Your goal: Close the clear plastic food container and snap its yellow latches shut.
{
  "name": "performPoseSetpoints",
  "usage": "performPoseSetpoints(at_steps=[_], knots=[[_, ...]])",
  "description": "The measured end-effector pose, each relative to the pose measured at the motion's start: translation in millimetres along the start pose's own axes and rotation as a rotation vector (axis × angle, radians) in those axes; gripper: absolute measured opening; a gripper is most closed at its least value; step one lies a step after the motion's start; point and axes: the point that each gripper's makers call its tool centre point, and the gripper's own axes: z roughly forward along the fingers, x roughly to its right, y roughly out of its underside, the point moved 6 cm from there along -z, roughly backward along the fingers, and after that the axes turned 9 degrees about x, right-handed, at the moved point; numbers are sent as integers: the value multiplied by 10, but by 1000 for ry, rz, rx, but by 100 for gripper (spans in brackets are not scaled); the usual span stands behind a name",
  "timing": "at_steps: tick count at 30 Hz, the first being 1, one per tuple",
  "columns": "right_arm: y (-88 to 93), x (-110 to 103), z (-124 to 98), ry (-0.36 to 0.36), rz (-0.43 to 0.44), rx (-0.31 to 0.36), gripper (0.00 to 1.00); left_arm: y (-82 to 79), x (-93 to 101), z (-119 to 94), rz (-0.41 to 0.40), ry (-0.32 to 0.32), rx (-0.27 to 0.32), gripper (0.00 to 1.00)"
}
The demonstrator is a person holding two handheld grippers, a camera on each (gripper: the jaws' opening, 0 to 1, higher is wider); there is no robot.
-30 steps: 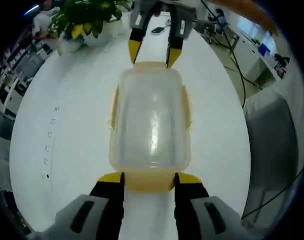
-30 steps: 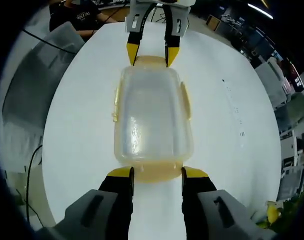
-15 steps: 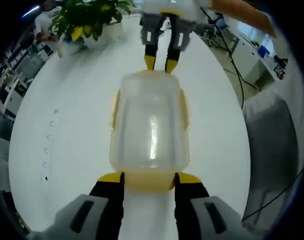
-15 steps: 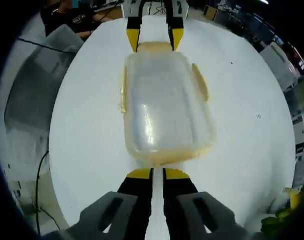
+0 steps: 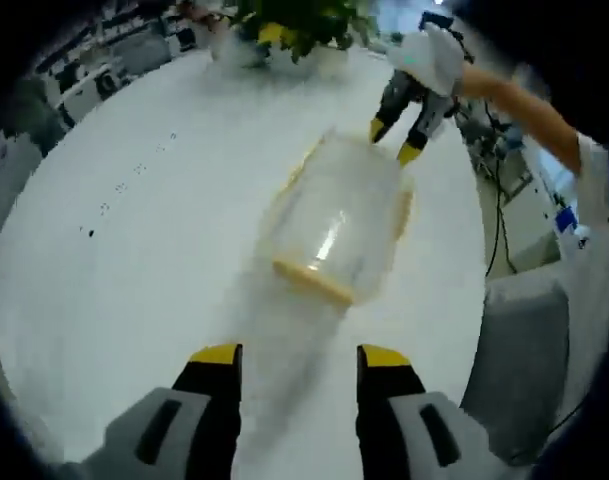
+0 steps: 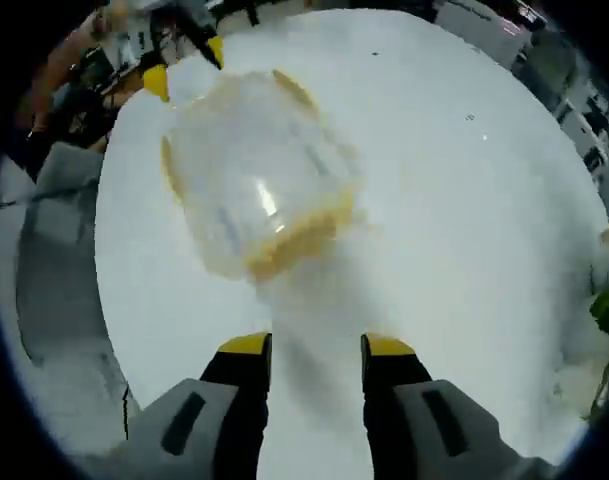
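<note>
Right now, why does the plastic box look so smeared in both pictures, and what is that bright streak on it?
Left gripper view: the clear food container is motion-blurred, while the gripper's own jaws stay sharp. Right gripper view: the same smear, worst along its yellow edge. The streak is a light's reflection on the lid; the fisheye lens bends the white table.

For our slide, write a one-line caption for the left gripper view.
Open left gripper faces a blurred clear plastic container with yellow latches on a white table.
</note>
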Motion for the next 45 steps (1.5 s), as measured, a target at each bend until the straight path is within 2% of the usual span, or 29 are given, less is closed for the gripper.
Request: performPoseSetpoints(at_steps=[2, 3, 4, 5, 6, 7, 8, 9, 10, 12, 13, 15, 20, 23, 25, 28, 29, 31, 34, 36, 37, 40, 42, 45], knots=[[-159, 38, -36, 5, 69, 112, 51, -75, 63, -6, -141, 6, 90, 39], [-225, -4, -93, -8, 123, 175, 50, -123, 60, 1, -221, -10, 139, 39], [-270, -37, -127, -32, 173, 221, 47, -142, 43, 6, -314, -35, 160, 38], [-344, -30, -144, -75, 241, 279, 45, -125, 24, 8, -475, -74, 154, 38], [-362, -40, -150, -103, 297, 306, 44, -120, 29, 25, -642, -80, 150, 39], [-341, -92, -145, -155, 384, 318, 43, -132, 51, 61, -799, -58, 167, 38], [-327, -125, -140, -199, 434, 322, 43, -131, 65, 77, -834, -23, 167, 37], [-320, -176, -129, -262, 490, 336, 42, -154, 46, 96, -825, -17, 198, 33], [-315, -185, -125, -278, 505, 340, 41, -182, 16, 110, -818, -39, 219, 30], [-275, -214, -112, -327, 580, 358, 35, -183, -7, 136, -828, -98, 212, 27], [-252, -205, -108, -328, 622, 363, 33, -175, 40, 160, -828, -111, 200, 28], [-255, -93, -100, -326, 724, 416, 32, -153, 36, 174, -840, -134, 173, 32], [-268, 53, -97, -369, 863, 491, 28, -125, 93, 264, -923, -137, 161, 39], [-251, 48, -66, -372, 854, 483, 26, -104, 115, 325, -926, -141, 147, 38], [-249, 6, -30, -370, 834, 460, 29, -82, 133, 370, -934, -134, 124, 38], [-249, -62, 18, -390, 748, 408, 27, -102, 75, 407, -956, -146, 128, 40], [-246, -76, 32, -384, 729, 395, 24, -121, 63, 426, -965, -142, 133, 40], [-225, -21, 74, -327, 682, 363, 22, -123, 34, 446, -955, -151, 116, 41], [-191, -92, 129, -331, 659, 321, 23, -114, -23, 440, -945, -161, 98, 37], [-154, -97, 135, -294, 649, 311, 19, -117, -60, 434, -930, -153, 95, 36], [-187, -143, 147, -312, 663, 316, 19, -105, -89, 428, -933, -151, 93, 35], [-189, -206, 165, -312, 630, 322, 19, -84, -141, 426, -950, -171, 86, 29], [-200, -173, 175, -314, 630, 323, 19, -63, -174, 432, -906, -190, 64, 24], [-179, -181, 164, -321, 625, 328, 19, -60, -229, 439, -903, -200, 57, 20]])
